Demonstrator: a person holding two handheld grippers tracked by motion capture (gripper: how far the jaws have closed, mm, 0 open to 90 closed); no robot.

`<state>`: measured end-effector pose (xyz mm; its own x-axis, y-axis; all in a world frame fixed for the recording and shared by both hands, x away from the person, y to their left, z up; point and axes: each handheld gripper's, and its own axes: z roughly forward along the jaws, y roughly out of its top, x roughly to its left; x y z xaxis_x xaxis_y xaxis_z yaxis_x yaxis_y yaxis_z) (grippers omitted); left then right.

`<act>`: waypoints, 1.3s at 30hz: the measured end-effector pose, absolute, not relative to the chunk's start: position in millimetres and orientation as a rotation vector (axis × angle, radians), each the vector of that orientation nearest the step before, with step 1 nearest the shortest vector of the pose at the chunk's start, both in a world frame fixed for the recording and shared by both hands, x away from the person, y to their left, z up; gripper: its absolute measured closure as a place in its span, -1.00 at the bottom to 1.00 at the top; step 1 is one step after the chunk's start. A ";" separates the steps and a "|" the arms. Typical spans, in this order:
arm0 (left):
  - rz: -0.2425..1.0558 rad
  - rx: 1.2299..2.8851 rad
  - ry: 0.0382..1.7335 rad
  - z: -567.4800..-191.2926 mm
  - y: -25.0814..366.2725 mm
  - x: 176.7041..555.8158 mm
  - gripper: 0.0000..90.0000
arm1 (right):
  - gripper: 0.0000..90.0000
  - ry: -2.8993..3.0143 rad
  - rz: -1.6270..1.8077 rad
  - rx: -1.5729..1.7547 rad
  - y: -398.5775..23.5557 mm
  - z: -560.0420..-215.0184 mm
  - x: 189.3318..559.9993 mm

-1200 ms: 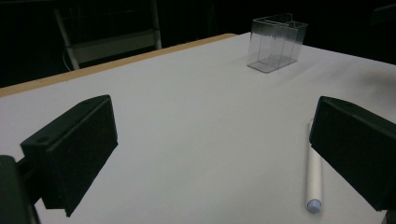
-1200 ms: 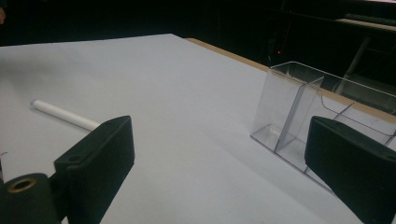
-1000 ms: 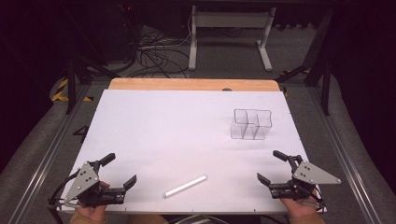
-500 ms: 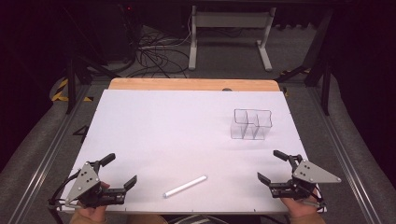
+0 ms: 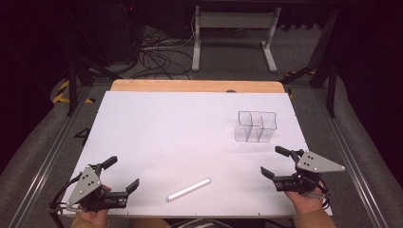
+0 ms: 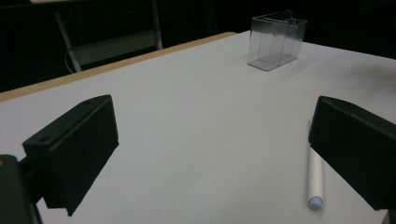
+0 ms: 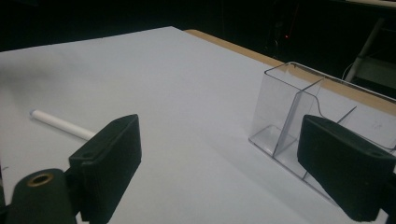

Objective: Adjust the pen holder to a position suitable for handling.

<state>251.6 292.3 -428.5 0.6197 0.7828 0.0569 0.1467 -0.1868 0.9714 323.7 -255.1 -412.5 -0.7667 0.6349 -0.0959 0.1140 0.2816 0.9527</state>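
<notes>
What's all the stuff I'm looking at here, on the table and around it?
white sheet: one, white, covering most of the table
table: one, wooden edge showing at the far side
clear organizer: one, transparent, divided into compartments, far right of the sheet, empty
white marker: one, white, lying flat near the front edge, between the tongs
cables: several, dark, on the floor beyond the table
metal stand: one, pale grey, on the floor behind
left tongs: one, black, open, front left
right tongs: one, black, open, front right
</notes>
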 end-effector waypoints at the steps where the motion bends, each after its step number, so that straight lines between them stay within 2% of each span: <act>1: 0.687 1.692 0.773 -428.4 292.5 251.5 -0.95 | -0.69 2.096 1.497 0.669 -254.2 -411.5 325.8; 23: 0.687 1.695 0.773 -428.9 291.7 252.4 -0.95 | -0.68 2.133 1.406 0.666 -251.8 -389.2 353.2; 33: 0.685 1.696 0.775 -429.3 292.7 251.9 -0.95 | -0.34 2.258 1.222 0.559 -246.9 -360.7 366.8; 39: 0.689 1.692 0.783 -429.5 294.0 250.0 -0.95 | -0.30 2.318 1.134 0.509 -242.4 -346.0 376.8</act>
